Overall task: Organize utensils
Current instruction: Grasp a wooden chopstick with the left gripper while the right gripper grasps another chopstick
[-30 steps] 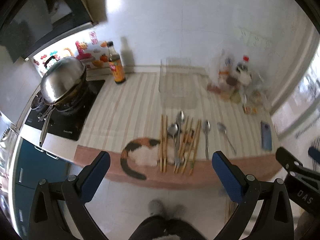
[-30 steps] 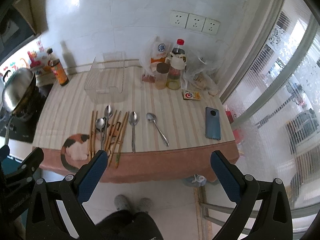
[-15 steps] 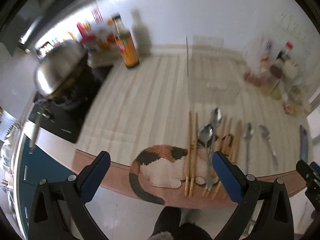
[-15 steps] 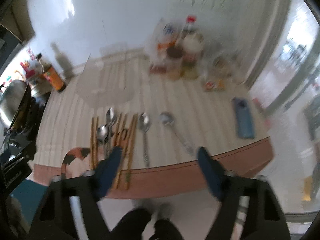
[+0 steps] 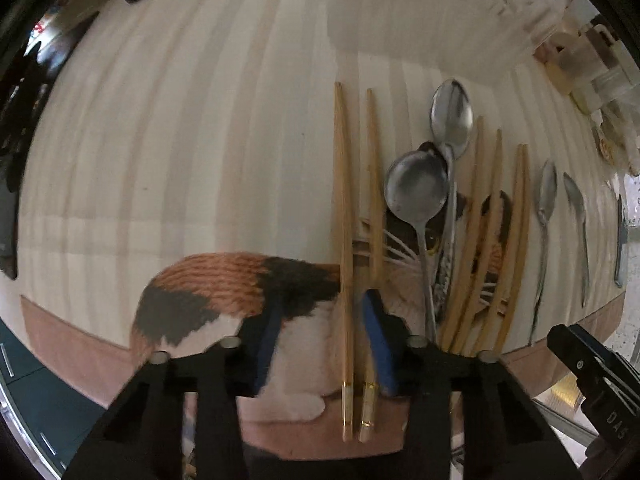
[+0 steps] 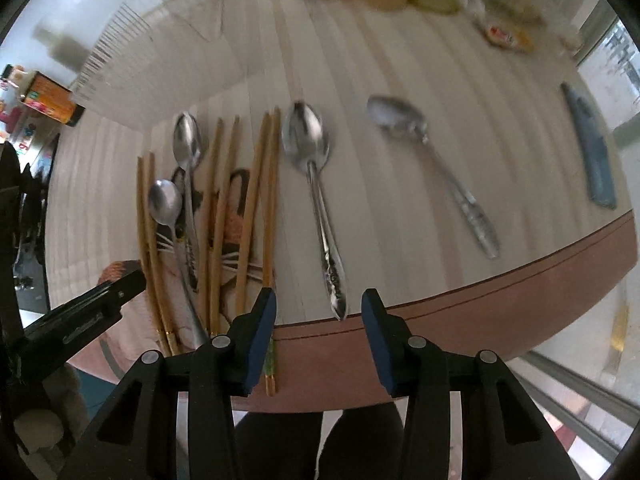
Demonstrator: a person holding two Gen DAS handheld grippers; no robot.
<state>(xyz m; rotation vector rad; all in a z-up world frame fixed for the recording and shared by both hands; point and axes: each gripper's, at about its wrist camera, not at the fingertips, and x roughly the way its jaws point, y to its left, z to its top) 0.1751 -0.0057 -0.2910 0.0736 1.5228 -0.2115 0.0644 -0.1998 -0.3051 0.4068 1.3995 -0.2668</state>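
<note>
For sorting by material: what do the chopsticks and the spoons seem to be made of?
Chopsticks: probably bamboo or wood, judging by the matte tan colour; shiny gold-coloured caps at the near ends. Spoons: metal, likely stainless steel, silver-grey with reflections.

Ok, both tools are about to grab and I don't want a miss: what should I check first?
1. Left tool straddles the leftmost chopstick pair: cannot tell, one stick is hidden behind a finger; jaws have just been closing.
2. Right tool straddles the spoon handle: ok; jaws have just been closing, gaps remain.
3. Overlapping spoons outside left tool: ok.
4. Rightmost chopstick pair clear of right tool: not ok, it runs under one finger.
5. Tools apart from each other: ok.
</note>
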